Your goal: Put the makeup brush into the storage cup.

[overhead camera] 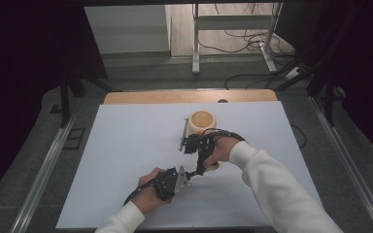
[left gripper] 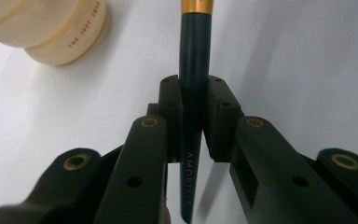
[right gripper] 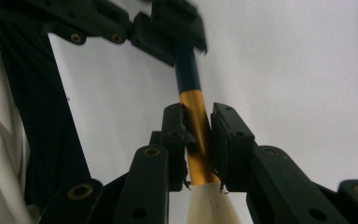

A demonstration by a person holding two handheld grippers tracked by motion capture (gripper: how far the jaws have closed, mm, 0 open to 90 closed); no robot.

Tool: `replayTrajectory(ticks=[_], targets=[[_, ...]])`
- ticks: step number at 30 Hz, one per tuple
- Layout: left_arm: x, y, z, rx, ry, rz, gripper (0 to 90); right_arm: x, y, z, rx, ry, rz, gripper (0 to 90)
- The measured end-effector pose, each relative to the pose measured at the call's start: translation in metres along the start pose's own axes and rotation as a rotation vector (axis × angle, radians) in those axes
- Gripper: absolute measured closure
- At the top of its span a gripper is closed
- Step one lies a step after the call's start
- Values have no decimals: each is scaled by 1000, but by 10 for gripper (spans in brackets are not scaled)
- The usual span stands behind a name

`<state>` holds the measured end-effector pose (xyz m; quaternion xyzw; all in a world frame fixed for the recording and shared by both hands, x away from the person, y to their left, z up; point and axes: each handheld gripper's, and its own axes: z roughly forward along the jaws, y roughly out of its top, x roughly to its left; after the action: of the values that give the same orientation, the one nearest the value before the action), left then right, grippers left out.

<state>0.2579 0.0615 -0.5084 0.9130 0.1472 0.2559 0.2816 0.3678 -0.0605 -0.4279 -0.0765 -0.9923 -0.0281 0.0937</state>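
A makeup brush (right gripper: 193,100) with a dark handle, a gold ferrule and pale bristles (right gripper: 212,205) is held between both grippers above the white table sheet (overhead camera: 126,160). My left gripper (left gripper: 194,88) is shut on the dark handle (left gripper: 194,46), seen in the high view at the front centre (overhead camera: 188,174). My right gripper (right gripper: 196,126) has its pads on either side of the gold ferrule, bristles toward its camera; in the high view it (overhead camera: 201,162) points down at the brush's pale head (overhead camera: 212,167). The left gripper (right gripper: 168,28) shows at the top of the right gripper view.
A cream round jar (overhead camera: 201,122) stands just behind the right hand, and it (left gripper: 51,32) sits at the upper left of the left gripper view. A wooden table edge (overhead camera: 189,96) runs along the back. Dark floor and metal rails flank the table.
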Motion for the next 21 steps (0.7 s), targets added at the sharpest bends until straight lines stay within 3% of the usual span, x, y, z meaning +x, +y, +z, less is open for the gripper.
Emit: replayTrajectory(ticks=[4, 9, 11, 15, 17, 21], targets=[[4, -2, -3, -20, -3, -33, 793, 0, 0, -3, -22, -9, 7, 668], [7, -4, -4, -15, -11, -40, 794, -6, -8, -17, -143, -51, 72, 475], [7, -5, -4, -18, -12, -61, 793, -7, -14, -24, -189, -83, 95, 380], [10, -6, -5, -10, -10, -69, 793, -8, -31, -35, -283, -127, 125, 278], [12, -6, -6, -13, -13, -70, 793, -7, -35, -36, -304, -135, 139, 256], [13, -8, -7, -17, -8, -89, 793, -4, -61, -38, -428, -164, 156, 212]])
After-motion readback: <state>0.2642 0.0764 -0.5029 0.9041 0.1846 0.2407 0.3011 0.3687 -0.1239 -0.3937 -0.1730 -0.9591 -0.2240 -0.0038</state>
